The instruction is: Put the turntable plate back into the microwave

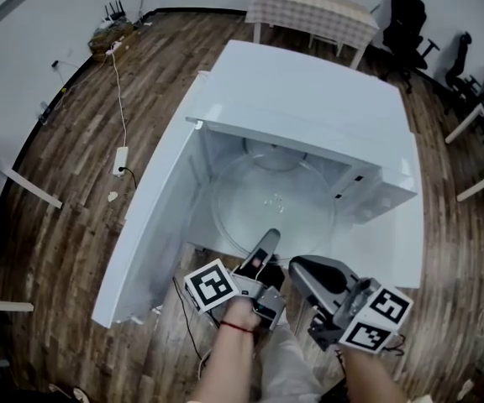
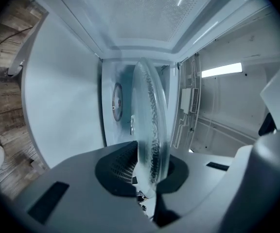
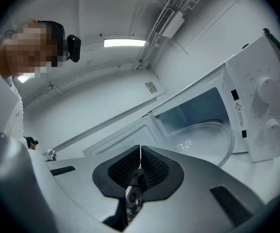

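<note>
head view, looking down on a white microwave (image 1: 309, 99) with its door (image 1: 154, 217) swung wide to the picture's left, leaving the cavity open for loading. glass plate (image 1: 273, 204) lying roughly level, far part inside the cavity, near rim out at the opening. left gripper (image 1: 263, 254) clamped on that near rim, pads pressing both faces of the glass; gripped at the edge, presumably so that the rest can go in ahead of the jaws. seen edge-on in the left gripper view, hence its upright look there. right gripper (image 3: 140, 166) just beside the left, jaws together on nothing, held clear of the glass, perhaps ready to steady it. judged as mid-insertion, not yet seated at the centre of the cavity floor; contact between underside and floor impossible to tell. risk: smooth glass on a single-edge grip, likely to tip or slip if lowered unevenly.
</note>
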`<state>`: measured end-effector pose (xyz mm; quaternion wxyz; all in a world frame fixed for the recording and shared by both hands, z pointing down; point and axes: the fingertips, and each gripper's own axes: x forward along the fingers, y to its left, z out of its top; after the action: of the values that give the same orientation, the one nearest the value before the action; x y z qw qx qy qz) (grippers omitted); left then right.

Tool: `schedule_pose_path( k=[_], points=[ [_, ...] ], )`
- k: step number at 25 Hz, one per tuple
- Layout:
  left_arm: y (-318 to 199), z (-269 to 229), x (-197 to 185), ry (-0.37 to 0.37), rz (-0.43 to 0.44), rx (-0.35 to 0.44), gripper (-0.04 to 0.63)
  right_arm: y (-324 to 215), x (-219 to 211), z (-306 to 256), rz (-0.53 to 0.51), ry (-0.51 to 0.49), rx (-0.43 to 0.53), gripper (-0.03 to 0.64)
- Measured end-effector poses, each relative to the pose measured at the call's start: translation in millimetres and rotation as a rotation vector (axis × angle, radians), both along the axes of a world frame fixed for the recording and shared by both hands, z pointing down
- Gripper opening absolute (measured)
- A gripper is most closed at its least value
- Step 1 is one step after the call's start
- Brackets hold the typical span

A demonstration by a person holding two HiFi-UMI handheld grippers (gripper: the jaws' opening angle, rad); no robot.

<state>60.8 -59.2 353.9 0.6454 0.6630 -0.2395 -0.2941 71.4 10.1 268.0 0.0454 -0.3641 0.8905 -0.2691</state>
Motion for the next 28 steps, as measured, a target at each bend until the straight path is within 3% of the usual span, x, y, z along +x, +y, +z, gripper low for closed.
schedule_pose_path(
  k=[8, 28],
  points=[
    [-21.7, 11.9, 4.9, 0.024, -0.004, 0.009, 0.028, -23.3, -7.8, 13.8, -0.021, 0.010, -0.008, 0.032],
    [-74.9, 22.4, 16.3, -0.016, 0.022, 0.058, 0.028, -55.5, -15.6, 26.3, -0.022, 0.004, -0.007, 0.032]
  ],
)
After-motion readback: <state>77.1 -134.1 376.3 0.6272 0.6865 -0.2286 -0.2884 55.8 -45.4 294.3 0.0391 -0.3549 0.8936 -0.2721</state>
